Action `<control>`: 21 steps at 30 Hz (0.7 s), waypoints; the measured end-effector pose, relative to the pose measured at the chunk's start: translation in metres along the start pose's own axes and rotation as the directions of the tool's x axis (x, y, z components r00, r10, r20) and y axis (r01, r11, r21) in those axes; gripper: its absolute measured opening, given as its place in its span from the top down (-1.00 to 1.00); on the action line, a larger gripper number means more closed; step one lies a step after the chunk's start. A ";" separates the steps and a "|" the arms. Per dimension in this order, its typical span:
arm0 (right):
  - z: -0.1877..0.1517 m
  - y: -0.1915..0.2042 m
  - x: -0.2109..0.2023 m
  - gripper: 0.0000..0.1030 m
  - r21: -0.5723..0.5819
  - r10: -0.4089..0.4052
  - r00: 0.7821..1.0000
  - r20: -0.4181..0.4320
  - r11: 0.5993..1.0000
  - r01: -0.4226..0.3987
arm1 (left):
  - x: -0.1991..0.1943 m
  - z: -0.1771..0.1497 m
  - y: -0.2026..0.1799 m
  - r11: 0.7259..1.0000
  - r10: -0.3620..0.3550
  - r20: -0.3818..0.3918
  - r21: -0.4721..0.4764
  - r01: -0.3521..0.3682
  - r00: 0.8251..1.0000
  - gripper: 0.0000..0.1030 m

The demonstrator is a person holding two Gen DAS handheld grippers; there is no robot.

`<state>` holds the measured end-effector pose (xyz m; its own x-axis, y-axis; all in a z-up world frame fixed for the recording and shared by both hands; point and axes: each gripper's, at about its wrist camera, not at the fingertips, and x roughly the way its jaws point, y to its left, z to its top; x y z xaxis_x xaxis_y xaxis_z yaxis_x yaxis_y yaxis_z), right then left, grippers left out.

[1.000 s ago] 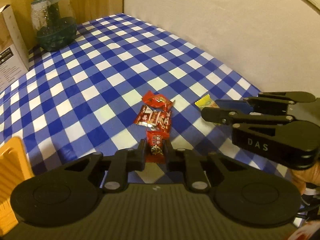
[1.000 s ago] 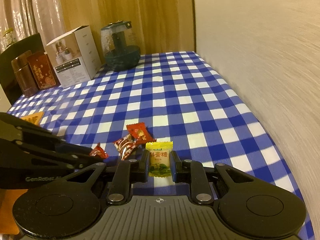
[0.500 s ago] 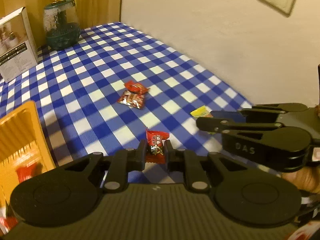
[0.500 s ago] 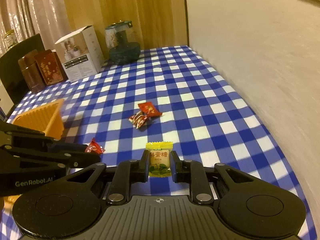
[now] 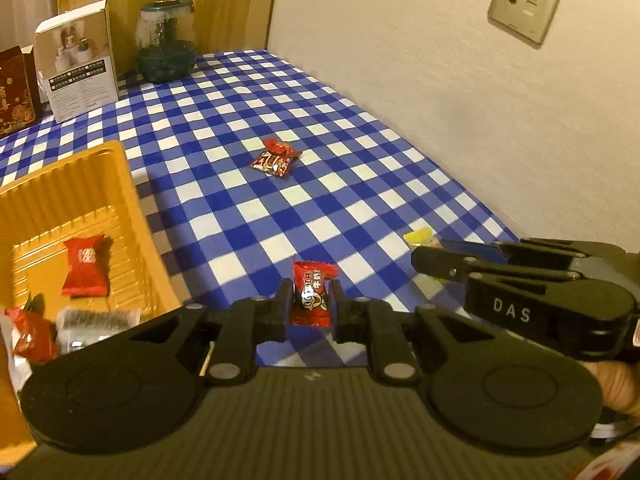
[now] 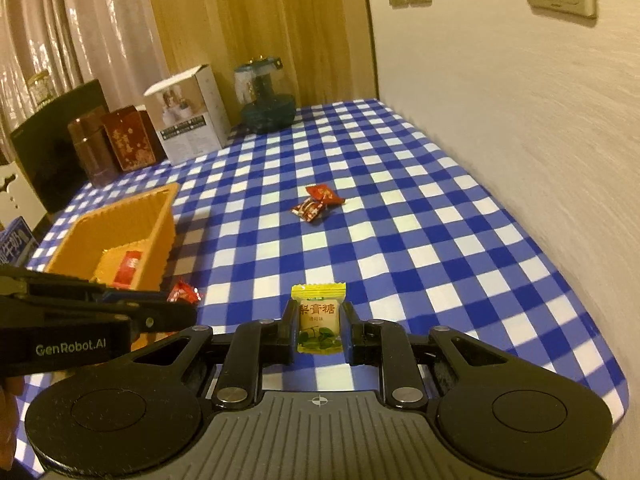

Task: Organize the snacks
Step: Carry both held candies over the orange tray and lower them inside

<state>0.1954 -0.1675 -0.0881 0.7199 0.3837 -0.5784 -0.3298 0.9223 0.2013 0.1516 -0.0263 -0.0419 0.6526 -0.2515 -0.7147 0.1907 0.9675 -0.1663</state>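
My left gripper (image 5: pixel 311 300) is shut on a red wrapped candy (image 5: pixel 313 294), held above the checked tablecloth. My right gripper (image 6: pixel 319 322) is shut on a yellow wrapped candy (image 6: pixel 320 320); the left wrist view shows its fingers at the right with that yellow candy (image 5: pixel 418 237) at their tip. Two red candies (image 5: pixel 276 158) lie together on the cloth farther off, also seen as red candies (image 6: pixel 318 202) in the right wrist view. An orange tray (image 5: pixel 116 184) at the left holds a red candy (image 5: pixel 86 266) and other wrapped snacks (image 5: pixel 96 318).
At the table's far end stand a white box (image 5: pixel 76 60), a green glass jar (image 5: pixel 166 40) and dark red boxes (image 6: pixel 128 142). A wall (image 5: pixel 440 80) with sockets runs along the table's right edge. A hand (image 5: pixel 616 384) holds the right gripper.
Both grippers have pulled back from the loose red candies and risen a little, each keeping its candy. The orange tray has come into view at the left.
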 end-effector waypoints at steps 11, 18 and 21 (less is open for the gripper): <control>0.000 0.014 -0.041 0.59 0.040 0.006 0.998 0.059 0.999 -0.008 | -0.045 0.004 -0.017 0.998 -0.007 0.044 0.058 0.004 0.999 0.69; -0.001 0.033 -0.060 0.59 0.034 0.024 0.998 0.065 0.999 -0.027 | -0.077 -0.005 -0.013 0.999 0.007 0.063 0.051 -0.010 0.998 0.69; -0.001 0.047 -0.066 0.59 0.026 0.046 0.997 0.067 0.999 -0.048 | -0.087 -0.012 -0.008 0.999 0.015 0.061 0.041 -0.017 0.998 0.69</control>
<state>0.1319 -0.1490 -0.0413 0.7436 0.4277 -0.5140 -0.3478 0.9039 0.2489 0.0838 -0.0117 0.0135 0.6987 -0.2385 -0.6745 0.2093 0.9697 -0.1260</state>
